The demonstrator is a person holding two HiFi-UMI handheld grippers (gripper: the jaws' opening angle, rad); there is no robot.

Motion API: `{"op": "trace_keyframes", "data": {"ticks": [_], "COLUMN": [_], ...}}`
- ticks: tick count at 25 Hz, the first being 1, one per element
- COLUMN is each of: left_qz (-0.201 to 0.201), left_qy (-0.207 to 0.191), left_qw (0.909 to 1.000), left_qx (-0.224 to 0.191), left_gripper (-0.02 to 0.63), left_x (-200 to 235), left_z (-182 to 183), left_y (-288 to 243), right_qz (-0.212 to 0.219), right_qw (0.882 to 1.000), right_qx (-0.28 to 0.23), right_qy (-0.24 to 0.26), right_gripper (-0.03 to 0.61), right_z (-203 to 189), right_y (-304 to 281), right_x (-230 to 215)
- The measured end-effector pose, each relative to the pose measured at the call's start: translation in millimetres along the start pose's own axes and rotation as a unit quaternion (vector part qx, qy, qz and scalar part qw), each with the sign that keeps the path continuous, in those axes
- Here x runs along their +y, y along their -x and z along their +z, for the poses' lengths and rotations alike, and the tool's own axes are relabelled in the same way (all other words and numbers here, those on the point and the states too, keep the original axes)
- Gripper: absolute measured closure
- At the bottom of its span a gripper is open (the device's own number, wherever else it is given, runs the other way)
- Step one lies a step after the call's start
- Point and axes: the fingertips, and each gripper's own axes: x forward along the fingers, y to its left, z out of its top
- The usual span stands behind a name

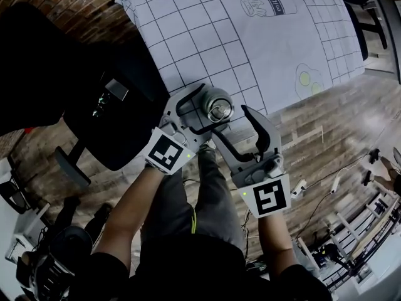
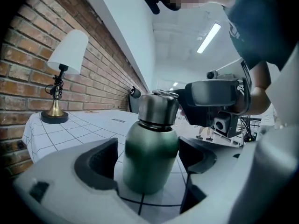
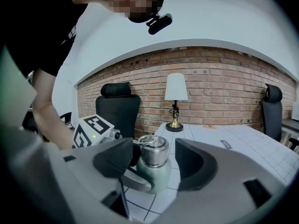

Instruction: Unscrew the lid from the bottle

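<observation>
At the near edge of the table (image 1: 263, 49), upright on the checked cloth (image 2: 88, 129): the bottle (image 1: 216, 105), framed from two sides. Around its green body, the left gripper (image 2: 148, 158), jaws wide open, a gap at each pad, nothing gripped. Beside the lid (image 3: 152, 150), the right gripper (image 3: 154, 161), jaws likewise open and clear of it; perhaps a little short of it, hard to judge from that gripper's view.

To do this well: close the left jaws first, at mid-body below the shoulder, and hold firm. Then bring the right jaws level with the lid's side wall, not the ring (image 3: 145, 140) on top. Squeeze squarely and turn about the bottle's upright axis without tilting. Keep the base pressed down, since such a thin cloth looks likely to slide.

Body: smooth green finish, rounded shoulder, probably slick under hard pads. Lid: brushed steel, short and cylindrical, with little height to grip. Pads: dark, hollow-curved, well suited to round walls.
</observation>
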Motion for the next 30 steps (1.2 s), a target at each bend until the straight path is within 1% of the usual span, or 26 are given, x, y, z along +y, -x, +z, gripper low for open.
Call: {"op": "trace_keyframes", "data": {"ticks": [2,5,7,12,18,23,25,27,30], "left_qz": [-0.005,-0.011,-0.010,-0.015,-0.016,-0.018,-0.019,-0.019,-0.019], "left_qy": [-0.008,-0.041,-0.055,-0.046,-0.043,-0.042,-0.042,-0.043,-0.042], "left_qw": [0.9999,0.9990,0.9983,0.9984,0.9986,0.9985,0.9985,0.9985,0.9985], "left_qx": [-0.005,-0.013,-0.017,-0.029,-0.027,-0.029,-0.030,-0.030,-0.030], "left_gripper": [0.229,0.230,0.230,0.232,0.233,0.233,0.233,0.233,0.233], "left_x": [-1.4,-5.5,-6.3,-3.9,-3.7,-4.0,-4.0,-3.8,-3.8], "left_z": [2.2,4.3,4.8,7.0,6.9,6.7,7.0,7.1,7.1], "left_y": [-3.9,-10.1,-13.0,-12.2,-11.8,-12.0,-11.9,-11.8,-11.9], "right_qz": [0.003,0.004,0.004,-0.001,-0.004,-0.018,-0.008,0.011,0.057], "right_qw": [1.000,1.000,1.000,1.000,1.000,1.000,1.000,1.000,0.998], "right_qx": [0.003,0.001,0.003,0.007,0.006,0.008,0.007,0.007,0.012], "right_qy": [0.004,0.015,0.023,0.023,0.017,0.024,0.023,0.023,0.032], "right_gripper": [0.299,0.298,0.298,0.298,0.298,0.308,0.310,0.310,0.310], "right_z": [-2.5,-3.0,-4.9,-10.9,-14.7,-17.0,-16.9,-17.3,-19.6], "right_y": [-4.9,-12.1,-16.6,-23.6,-32.4,-35.9,-36.1,-36.1,-35.1], "right_x": [0.1,-0.6,-0.5,-1.0,0.2,-3.7,-3.5,-2.6,-0.3]}}
